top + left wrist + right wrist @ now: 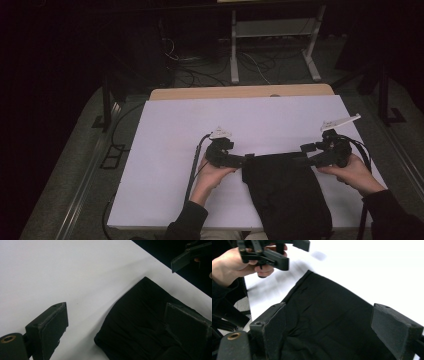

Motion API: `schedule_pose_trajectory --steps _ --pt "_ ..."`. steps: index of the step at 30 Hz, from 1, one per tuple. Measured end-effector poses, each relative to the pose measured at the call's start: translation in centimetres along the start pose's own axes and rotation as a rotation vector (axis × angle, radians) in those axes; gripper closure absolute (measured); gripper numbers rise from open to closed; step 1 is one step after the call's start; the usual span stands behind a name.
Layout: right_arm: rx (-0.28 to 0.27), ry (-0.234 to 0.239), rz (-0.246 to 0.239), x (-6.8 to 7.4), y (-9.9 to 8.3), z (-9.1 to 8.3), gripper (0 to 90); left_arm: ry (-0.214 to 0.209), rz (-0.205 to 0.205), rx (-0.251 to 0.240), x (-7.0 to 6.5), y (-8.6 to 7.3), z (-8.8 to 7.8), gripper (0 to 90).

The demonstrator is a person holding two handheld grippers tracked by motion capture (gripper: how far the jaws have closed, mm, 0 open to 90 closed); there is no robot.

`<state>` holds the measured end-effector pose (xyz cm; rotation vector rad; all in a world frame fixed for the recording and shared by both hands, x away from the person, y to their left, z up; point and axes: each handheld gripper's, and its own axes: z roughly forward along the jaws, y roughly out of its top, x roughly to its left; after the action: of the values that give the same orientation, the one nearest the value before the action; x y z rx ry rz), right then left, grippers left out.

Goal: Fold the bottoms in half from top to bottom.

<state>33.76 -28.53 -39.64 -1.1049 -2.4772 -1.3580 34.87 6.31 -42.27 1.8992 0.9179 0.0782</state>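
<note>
Two tongs sit at the far corners of the black cloth (287, 192), lower centre of the high view on the white counter (170, 150). Your left tongs (248, 158) and right tongs (300, 159) both stand spread, pinching nothing. You look between folds; next, regrip an edge. No containers here.

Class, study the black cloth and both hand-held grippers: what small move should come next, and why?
Probably close the left hand-held gripper on the near corner of the black cloth. Both its jaws and those of the right hand-held gripper stand open at the cloth's far corners, gripping nothing.
</note>
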Motion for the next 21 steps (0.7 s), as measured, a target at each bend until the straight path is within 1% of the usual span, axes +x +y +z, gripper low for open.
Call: schedule_pose_trajectory --steps 3,5,7,9,11,13,15,21 --pt "-0.002 -0.005 0.019 -0.8 0.0 -0.2 7.0 0.001 0.006 0.009 0.1 0.3 -0.1 5.7" --pt "0.004 -0.019 0.022 -1.3 0.0 -0.4 5.6 -0.003 0.002 0.012 0.1 0.4 -0.1 5.7" --pt "-0.004 -0.025 0.028 -1.8 0.1 -0.7 4.2 -0.005 0.003 0.02 0.2 0.6 -0.1 5.7" --pt "-0.017 -0.029 0.033 -2.2 0.3 -1.1 3.9 -0.004 0.007 0.027 0.3 0.7 -0.1 5.3" --pt "-0.031 -0.036 0.037 -2.7 0.4 -1.6 3.1 -0.01 -0.001 0.027 0.4 0.7 0.0 5.0" --pt "-0.039 -0.036 0.048 -3.1 0.3 -1.9 2.9 -0.007 -0.002 0.029 0.6 0.6 0.1 4.5" --pt "-0.04 -0.048 0.051 -3.6 0.3 -2.0 2.8 -0.006 -0.007 0.034 0.9 0.6 0.2 3.6" --pt "-0.039 -0.076 0.071 -5.0 -0.2 -1.9 2.8 0.001 -0.017 0.044 1.5 0.4 0.6 2.8"
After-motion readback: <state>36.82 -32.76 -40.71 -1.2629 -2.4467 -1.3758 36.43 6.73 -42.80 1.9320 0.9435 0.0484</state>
